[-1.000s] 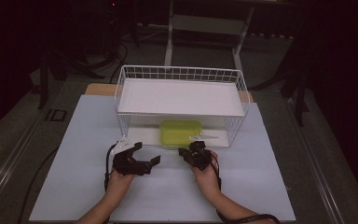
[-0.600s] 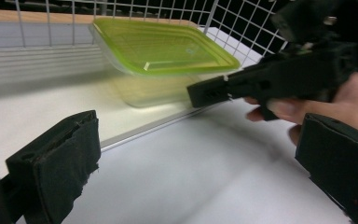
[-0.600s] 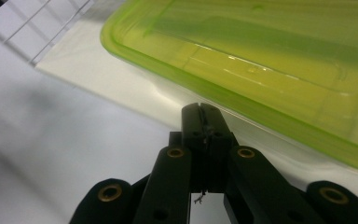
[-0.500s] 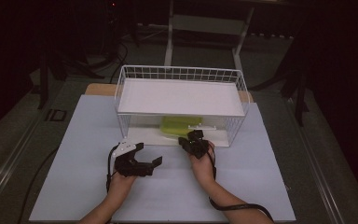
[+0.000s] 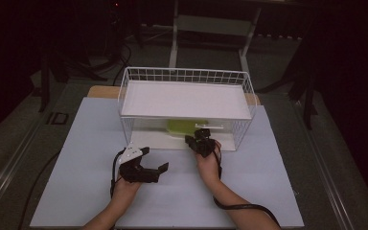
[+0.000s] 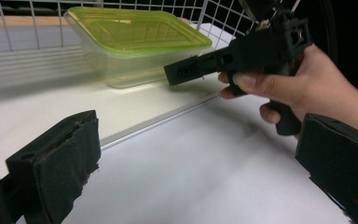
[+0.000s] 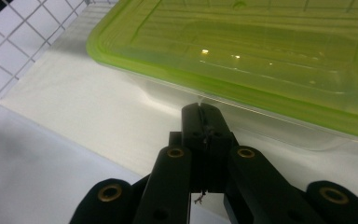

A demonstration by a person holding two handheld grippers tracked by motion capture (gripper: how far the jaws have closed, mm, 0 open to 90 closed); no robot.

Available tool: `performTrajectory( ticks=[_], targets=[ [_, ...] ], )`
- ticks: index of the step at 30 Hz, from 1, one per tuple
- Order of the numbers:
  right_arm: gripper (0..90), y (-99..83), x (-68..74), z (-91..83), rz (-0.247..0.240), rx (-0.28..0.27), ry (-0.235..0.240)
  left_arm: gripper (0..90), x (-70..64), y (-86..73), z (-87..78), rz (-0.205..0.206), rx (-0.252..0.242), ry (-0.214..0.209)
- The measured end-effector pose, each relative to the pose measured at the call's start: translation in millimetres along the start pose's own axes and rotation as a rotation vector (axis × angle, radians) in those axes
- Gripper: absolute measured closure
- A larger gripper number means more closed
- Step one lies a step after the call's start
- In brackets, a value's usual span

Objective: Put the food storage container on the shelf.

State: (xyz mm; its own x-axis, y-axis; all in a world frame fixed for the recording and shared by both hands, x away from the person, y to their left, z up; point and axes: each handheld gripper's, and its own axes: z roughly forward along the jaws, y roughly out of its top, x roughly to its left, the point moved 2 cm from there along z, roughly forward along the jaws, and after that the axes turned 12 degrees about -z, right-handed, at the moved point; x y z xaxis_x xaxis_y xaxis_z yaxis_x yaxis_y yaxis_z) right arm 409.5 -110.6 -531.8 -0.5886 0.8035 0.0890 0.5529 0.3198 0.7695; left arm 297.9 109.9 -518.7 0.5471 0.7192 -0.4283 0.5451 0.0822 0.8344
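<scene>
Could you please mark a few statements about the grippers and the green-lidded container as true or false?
1. The container sits on the lower level of the wire rack. True.
2. The right gripper has its jaws spread wide. False: they are pressed together, pointed at the container's side wall just under the lid's rim.
3. The left gripper is open. True.
4. The left gripper is inside the rack. False: it rests over the white table in front of the rack.
5. The container's lid is off. False: the green lid is on the container.

A dark lab: white table (image 5: 76, 158), metal stands (image 5: 211, 28), floor cables (image 5: 120, 52).
</scene>
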Motion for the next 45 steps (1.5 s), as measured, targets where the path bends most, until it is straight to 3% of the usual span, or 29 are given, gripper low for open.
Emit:
performTrajectory(
  ticks=[2,15,16,17,18,22,27,35,38,39,40,41,43,45],
  targets=[
    [89.8,1.6,-0.5,0.2,0.016,0.003,-0.001,0.6,-0.2,0.0,-0.4,0.004,-0.007,0.001],
    [88.6,2.9,-2.7,2.8,0.001,-0.011,-0.005,0.5,-1.5,-1.3,0.5,0.007,-0.005,-0.013],
    [88.3,2.0,-0.3,0.7,0.032,-0.009,0.007,0.5,-1.9,-0.9,0.1,0.010,-0.008,-0.021],
    [88.3,2.0,-0.3,0.7,0.032,-0.009,0.007,0.5,-1.9,-0.9,0.1,0.010,-0.008,-0.021],
    [86.8,-0.1,0.5,1.5,0.024,-0.005,0.033,0.5,-2.6,-0.5,-0.2,0.011,-0.012,-0.024],
    [85.9,-3.9,5.8,-3.5,-0.021,-0.005,0.023,0.5,-3.1,0.5,-1.0,0.011,-0.015,-0.025],
    [84.4,-6.9,8.5,-12.3,-0.031,-0.010,0.035,0.5,-2.5,1.5,-1.4,0.003,-0.021,-0.027],
    [70.5,-6.2,13.1,-33.5,-0.050,-0.050,0.059,0.5,-2.1,4.2,-1.2,0.012,-0.016,-0.052],
    [56.7,-6.2,14.8,-45.3,-0.068,-0.078,0.054,0.5,-2.7,7.0,-0.5,0.009,-0.013,-0.077],
    [56.7,-6.2,14.8,-45.3,-0.068,-0.078,0.054,0.5,-2.7,7.0,-0.5,0.009,-0.013,-0.077],
    [48.7,-6.1,14.8,-50.0,-0.075,-0.092,0.048,0.5,-3.8,9.4,-0.1,0.018,-0.011,-0.080],
    [48.7,-6.1,14.8,-50.0,-0.075,-0.092,0.048,0.5,-3.8,9.4,-0.1,0.018,-0.011,-0.080],
    [33.1,-6.3,13.2,-56.1,-0.066,-0.118,0.061,0.5,-6.6,12.7,0.2,0.027,-0.008,-0.096],
    [21.9,-6.6,12.5,-58.5,-0.087,-0.121,0.099,0.5,-7.2,13.3,0.3,0.027,-0.006,-0.099]
  ],
)
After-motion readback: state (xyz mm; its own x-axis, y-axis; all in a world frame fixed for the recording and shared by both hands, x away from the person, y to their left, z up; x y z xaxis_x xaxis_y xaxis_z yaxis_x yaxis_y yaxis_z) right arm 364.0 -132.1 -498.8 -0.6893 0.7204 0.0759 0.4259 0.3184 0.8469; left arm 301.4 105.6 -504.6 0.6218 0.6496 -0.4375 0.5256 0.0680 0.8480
